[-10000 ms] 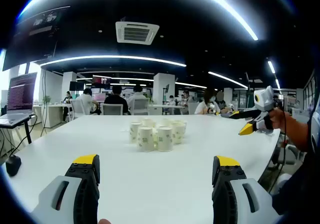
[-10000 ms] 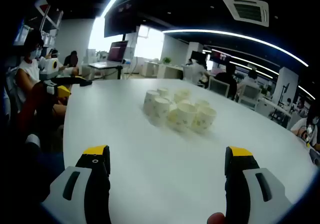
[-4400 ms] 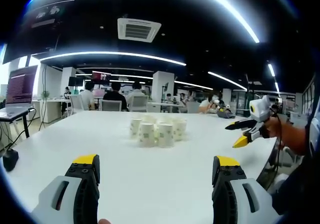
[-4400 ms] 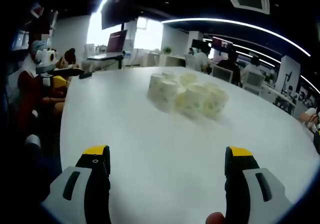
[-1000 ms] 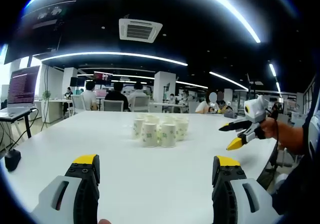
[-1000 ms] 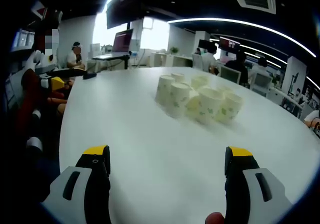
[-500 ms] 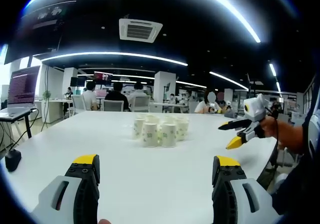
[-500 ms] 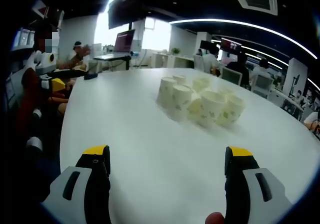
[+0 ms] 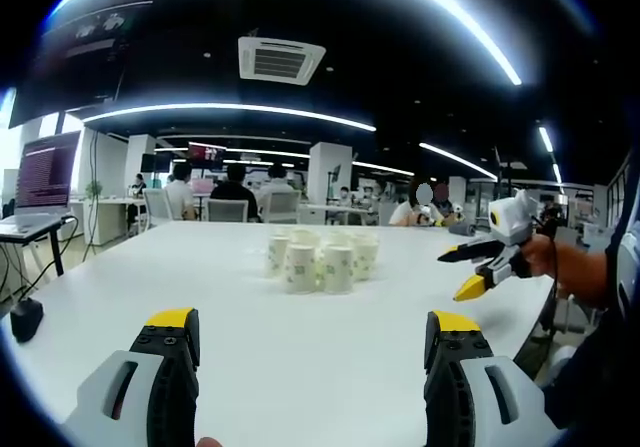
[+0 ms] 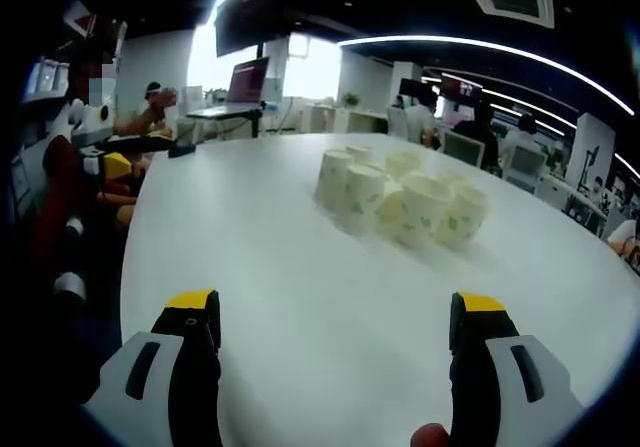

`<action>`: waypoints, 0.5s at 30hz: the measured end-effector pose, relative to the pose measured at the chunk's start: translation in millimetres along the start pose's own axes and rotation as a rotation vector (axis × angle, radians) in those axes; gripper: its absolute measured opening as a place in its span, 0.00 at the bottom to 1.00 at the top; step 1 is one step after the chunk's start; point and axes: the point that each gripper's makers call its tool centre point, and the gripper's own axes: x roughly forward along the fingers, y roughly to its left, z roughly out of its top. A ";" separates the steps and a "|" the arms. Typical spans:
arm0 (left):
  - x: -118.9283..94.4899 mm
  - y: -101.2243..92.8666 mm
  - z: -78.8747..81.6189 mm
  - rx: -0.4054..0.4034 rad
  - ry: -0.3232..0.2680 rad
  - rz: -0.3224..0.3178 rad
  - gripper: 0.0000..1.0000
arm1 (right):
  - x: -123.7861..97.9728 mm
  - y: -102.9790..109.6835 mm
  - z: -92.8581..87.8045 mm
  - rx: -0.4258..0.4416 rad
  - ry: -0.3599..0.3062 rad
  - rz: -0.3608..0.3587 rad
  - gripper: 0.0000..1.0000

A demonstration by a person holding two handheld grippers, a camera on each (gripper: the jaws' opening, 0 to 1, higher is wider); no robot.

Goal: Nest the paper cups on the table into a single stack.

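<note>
Several white paper cups with a green print [image 9: 318,261] stand upright in a tight cluster near the middle of a white table [image 9: 300,347]. In the right gripper view the same paper cups [image 10: 400,204] sit ahead and slightly right. My left gripper [image 9: 312,339] is open with nothing between its yellow-tipped jaws, well short of the cups. My right gripper [image 10: 336,322] is open too, over bare table. In the left gripper view, the right gripper [image 9: 480,270] hovers at the right, held in a hand, above the table's edge.
A laptop on a stand [image 9: 40,192] sits at the far left. People sit at desks [image 9: 232,202] behind the table. A dark object [image 9: 24,319] lies at the table's left edge. A seated person [image 10: 150,107] is at the left in the right gripper view.
The right gripper has drifted slightly, so the cups sit a touch further away in its view. The cups themselves have not moved, and both grippers stay open.
</note>
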 end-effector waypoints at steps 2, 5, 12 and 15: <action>-0.7 0.0 0.6 0.000 -0.003 0.000 0.99 | -0.1 0.7 -0.4 -0.001 0.000 0.001 0.99; -1.6 0.1 0.9 0.002 -0.004 0.001 0.99 | -0.2 1.8 -1.5 0.000 0.002 0.002 0.99; -2.3 -1.8 1.7 0.004 -0.005 -0.003 0.99 | -2.3 2.8 -0.8 -0.002 0.001 0.002 0.99; -2.3 -2.6 2.1 0.006 -0.005 -0.004 0.99 | -3.1 2.7 1.1 -0.006 -0.002 0.002 0.99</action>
